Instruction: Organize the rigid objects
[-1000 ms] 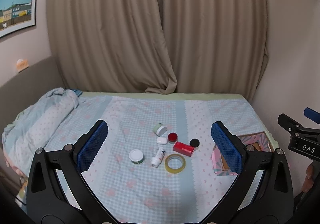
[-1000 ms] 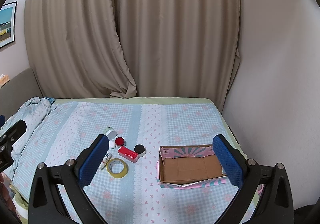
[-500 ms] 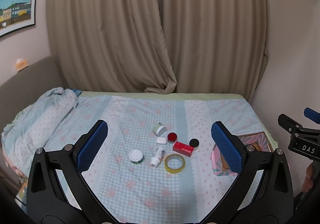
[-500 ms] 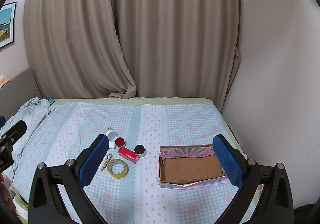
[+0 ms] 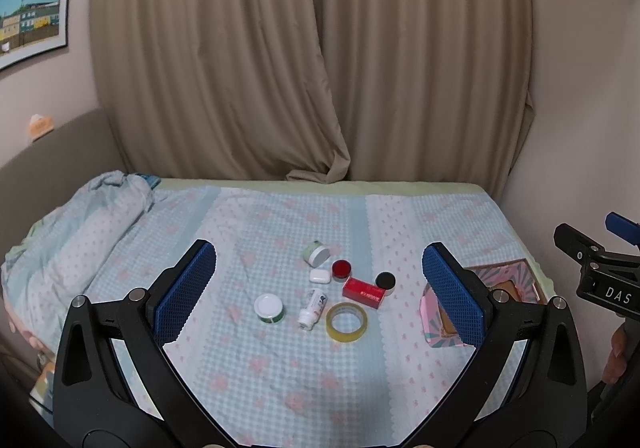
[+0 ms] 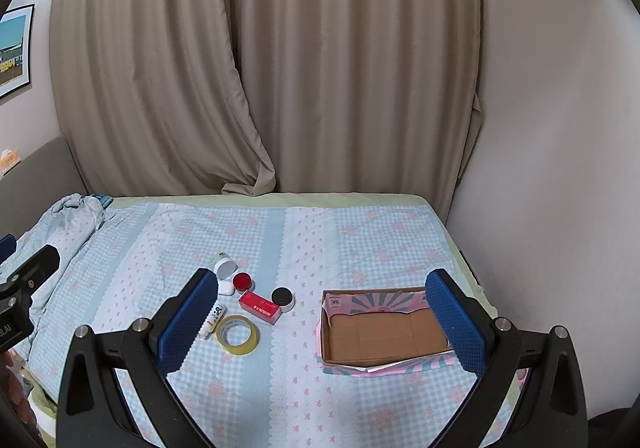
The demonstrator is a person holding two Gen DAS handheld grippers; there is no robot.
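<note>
Cardboard box [image 6: 384,332], pink-patterned outside, plain brown inside, sits empty at lower right of the right wrist view on the bed [image 6: 360,240]; I read it as the drop-off for the loose items. Clutter is bunched mid-frame, just left of the box: yellow tape roll [image 5: 346,322], red carton [image 5: 363,292] touching a black-lidded jar [image 5: 385,281], red-lidded jar [image 5: 341,269], white earbud case [image 5: 320,275], small white bottle [image 5: 312,308] lying on its side, white-lidded jar [image 5: 269,308] standing a bit apart on the left, and a tipped green-white jar [image 5: 316,252] at the top of the group.

Left gripper [image 5: 320,292] hangs above the cluster, fingers [image 5: 185,292] spread wide, nothing between them. Right gripper [image 6: 320,320] likewise spread wide and empty, framing the box and the right half of the pile. My guess: both are staged high for an overview, no pick started, nothing sorted yet.

Around: rumpled blanket [image 5: 72,232] at left of frame, beige curtains [image 5: 312,56] behind, framed picture [image 5: 30,10] upper left, wall close on the right. Items packed tight, so the carton and black jar could get nudged together. Soft bedding may let things tilt.
</note>
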